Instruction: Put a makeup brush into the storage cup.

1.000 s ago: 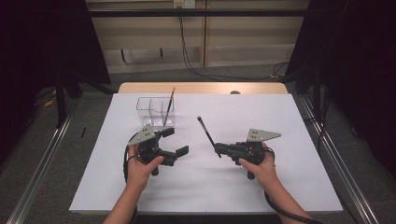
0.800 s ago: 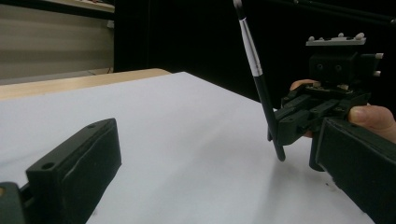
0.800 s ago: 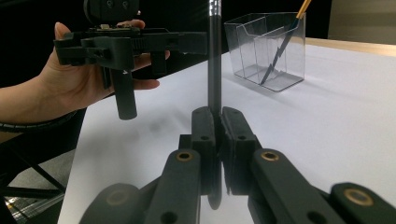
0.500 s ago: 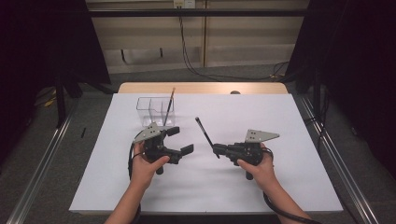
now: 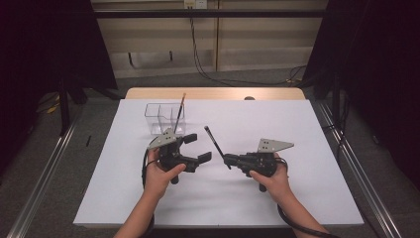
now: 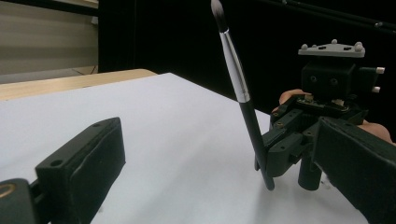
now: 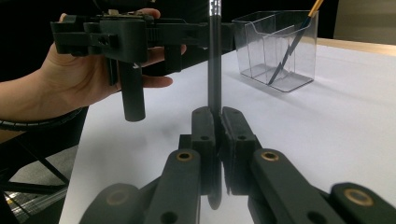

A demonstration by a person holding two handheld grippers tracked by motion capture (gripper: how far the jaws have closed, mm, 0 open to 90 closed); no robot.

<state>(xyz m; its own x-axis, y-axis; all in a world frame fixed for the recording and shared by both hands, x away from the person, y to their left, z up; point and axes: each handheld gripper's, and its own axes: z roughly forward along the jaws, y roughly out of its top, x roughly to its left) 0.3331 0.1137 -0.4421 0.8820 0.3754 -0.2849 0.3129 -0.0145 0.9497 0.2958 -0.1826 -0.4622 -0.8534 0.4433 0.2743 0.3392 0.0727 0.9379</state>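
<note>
Between both hands, right gripper (image 5: 229, 159) clamps black brush (image 5: 214, 143) low on handle; left gripper (image 5: 197, 148) hangs agape. Grab mid-handle w/ left, square on, then release.

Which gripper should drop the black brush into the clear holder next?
Right, probably. The right gripper is already shut on the black brush. The left gripper is open and holds nothing, though it sits nearer the clear holder.
</note>
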